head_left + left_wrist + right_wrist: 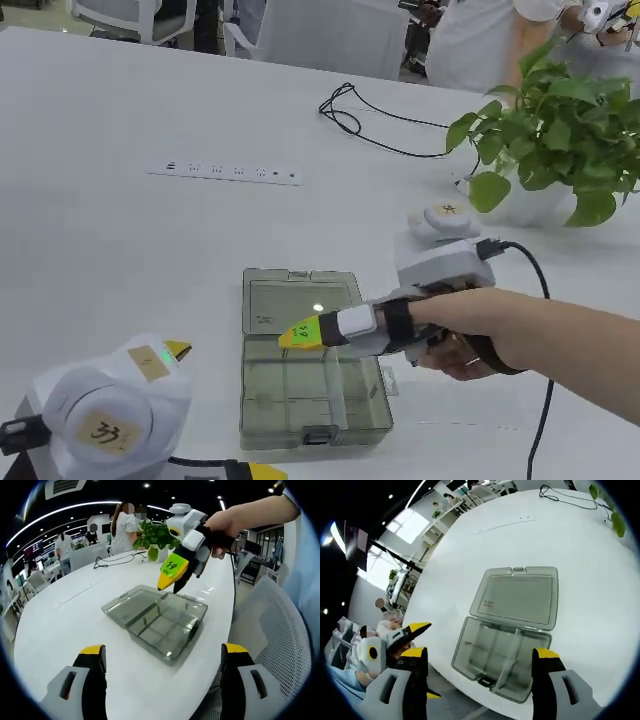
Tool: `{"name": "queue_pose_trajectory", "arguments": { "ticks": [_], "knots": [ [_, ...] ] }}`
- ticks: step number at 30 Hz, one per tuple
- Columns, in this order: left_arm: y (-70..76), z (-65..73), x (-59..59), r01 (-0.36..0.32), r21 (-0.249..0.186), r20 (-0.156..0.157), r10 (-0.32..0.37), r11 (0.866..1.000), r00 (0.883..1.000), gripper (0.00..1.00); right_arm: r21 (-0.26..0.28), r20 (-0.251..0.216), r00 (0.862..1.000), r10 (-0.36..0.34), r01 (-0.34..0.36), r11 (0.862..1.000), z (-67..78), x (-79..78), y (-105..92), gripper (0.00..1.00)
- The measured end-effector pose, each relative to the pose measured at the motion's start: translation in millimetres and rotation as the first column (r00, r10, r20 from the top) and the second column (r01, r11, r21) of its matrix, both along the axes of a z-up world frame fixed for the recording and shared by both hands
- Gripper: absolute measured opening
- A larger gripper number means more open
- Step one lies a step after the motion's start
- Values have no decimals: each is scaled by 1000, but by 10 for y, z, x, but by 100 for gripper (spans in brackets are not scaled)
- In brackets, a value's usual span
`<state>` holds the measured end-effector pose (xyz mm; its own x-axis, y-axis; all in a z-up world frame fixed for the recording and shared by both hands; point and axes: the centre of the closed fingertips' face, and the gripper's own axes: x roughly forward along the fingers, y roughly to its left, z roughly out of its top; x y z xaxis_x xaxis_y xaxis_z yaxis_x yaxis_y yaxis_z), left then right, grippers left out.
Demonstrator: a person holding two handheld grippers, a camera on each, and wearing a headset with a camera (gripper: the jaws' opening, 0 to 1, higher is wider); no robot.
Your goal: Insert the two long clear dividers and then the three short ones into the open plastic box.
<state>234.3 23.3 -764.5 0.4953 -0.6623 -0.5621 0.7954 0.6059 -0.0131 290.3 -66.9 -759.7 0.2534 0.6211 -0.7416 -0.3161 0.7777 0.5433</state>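
Observation:
The smoky clear plastic box (312, 400) lies open on the white table, its lid (300, 300) folded flat away from me. Thin clear dividers (506, 666) stand in the base (500, 652) and split it into compartments; I cannot tell how many. My right gripper (300, 335), held by a hand from the right, hovers over the hinge side of the base, open and empty (480, 665). My left gripper (222, 410) waits at the box's near left, open with nothing between its fingers (162, 672). The left gripper view has the right gripper (168, 581) above the box (160, 622).
A white power strip (222, 171) and a black cable (370, 120) lie farther back. A potted plant (550, 140) and a small white device (445, 220) stand at the right. People and chairs are behind the table. The table's near edge runs close to the box.

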Motion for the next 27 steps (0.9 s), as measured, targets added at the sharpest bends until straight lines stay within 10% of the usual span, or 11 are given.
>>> {"name": "queue_pose_trajectory", "arguments": {
  "ticks": [10, 15, 20, 21, 27],
  "knots": [
    [133, -14, 68, -34, 9, -9, 34, 999, 999, 98, -31, 245, 968, 51, -45, 999, 129, -32, -263, 89],
    [208, -43, 94, -53, 13, -24, 53, 999, 998, 97, -65, 282, 957, 69, -52, 997, 139, -164, -412, 93],
    [283, -81, 117, -71, 19, -37, 72, 997, 997, 97, -20, 364, 931, 39, -34, 999, 234, -221, -492, 100],
    [302, -94, 121, -75, 21, -42, 76, 997, 996, 97, -13, 432, 901, 51, -50, 999, 293, -198, -503, 100],
    [365, -145, 149, -96, 25, -62, 97, 995, 993, 97, -22, 479, 873, 91, -92, 996, 259, -351, -594, 100]
  ]
}}
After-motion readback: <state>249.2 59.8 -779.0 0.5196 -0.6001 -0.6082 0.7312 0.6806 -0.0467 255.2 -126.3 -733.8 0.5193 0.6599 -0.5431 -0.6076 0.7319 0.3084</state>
